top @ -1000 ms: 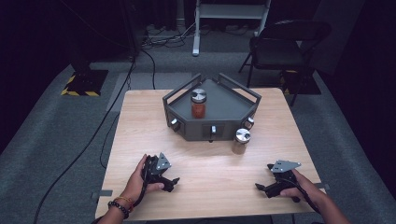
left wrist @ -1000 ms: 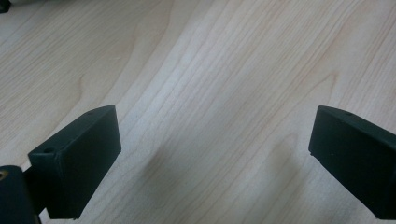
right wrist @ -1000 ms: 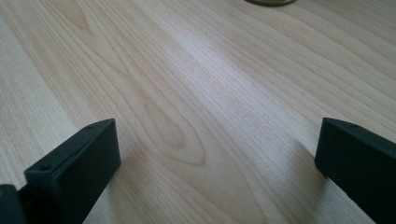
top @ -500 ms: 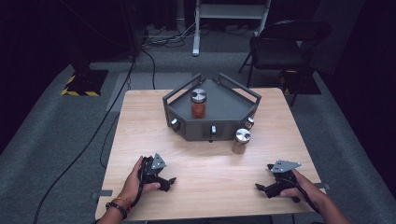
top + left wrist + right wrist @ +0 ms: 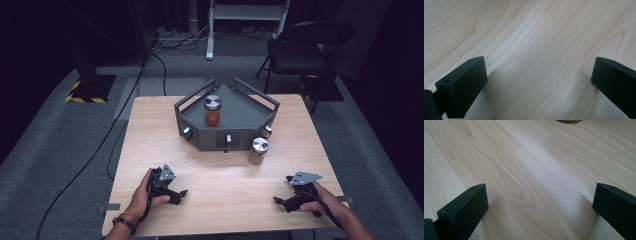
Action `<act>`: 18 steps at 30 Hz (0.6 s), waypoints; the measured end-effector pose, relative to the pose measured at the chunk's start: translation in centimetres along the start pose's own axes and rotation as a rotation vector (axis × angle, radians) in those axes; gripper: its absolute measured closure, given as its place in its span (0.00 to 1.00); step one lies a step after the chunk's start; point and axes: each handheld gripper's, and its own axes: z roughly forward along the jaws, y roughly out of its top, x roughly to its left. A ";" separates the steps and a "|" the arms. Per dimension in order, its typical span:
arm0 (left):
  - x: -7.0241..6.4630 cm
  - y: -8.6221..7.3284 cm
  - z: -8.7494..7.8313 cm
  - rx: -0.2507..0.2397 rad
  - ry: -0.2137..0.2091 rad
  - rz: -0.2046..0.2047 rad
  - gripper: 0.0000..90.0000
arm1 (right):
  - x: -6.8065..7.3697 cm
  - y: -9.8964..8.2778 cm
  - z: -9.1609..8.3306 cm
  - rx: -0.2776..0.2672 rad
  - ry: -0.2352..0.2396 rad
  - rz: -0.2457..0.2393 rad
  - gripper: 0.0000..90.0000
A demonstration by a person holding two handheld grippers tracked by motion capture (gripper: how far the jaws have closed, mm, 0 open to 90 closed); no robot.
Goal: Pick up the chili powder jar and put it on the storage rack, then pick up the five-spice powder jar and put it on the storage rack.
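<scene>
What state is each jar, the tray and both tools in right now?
Red-filled glass jar with silver lid: upright, lidded, inside tray.
Brown-filled glass jar with silver lid: upright, lidded, on table beside the tray's front.
Dark grey angular metal tray: level on table.
Left tool: open, holding nothing.
Right tool: open, holding nothing.

that little silver-lidded jar [image 5: 258, 151] is just standing upright on the counter [image 5: 150, 135], up ahead of the right gripper [image 5: 281, 201] fingers and well apart from them, touching nothing.
</scene>
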 end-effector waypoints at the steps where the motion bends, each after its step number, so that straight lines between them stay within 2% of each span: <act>1: 0.0 0.0 0.0 0.001 0.000 0.002 0.00 | 0.0 0.0 0.0 0.000 0.000 -0.001 0.00; 18: 0.1 0.1 0.1 0.001 -0.001 0.000 0.00 | 0.1 -0.1 -0.1 0.000 -0.006 0.005 0.00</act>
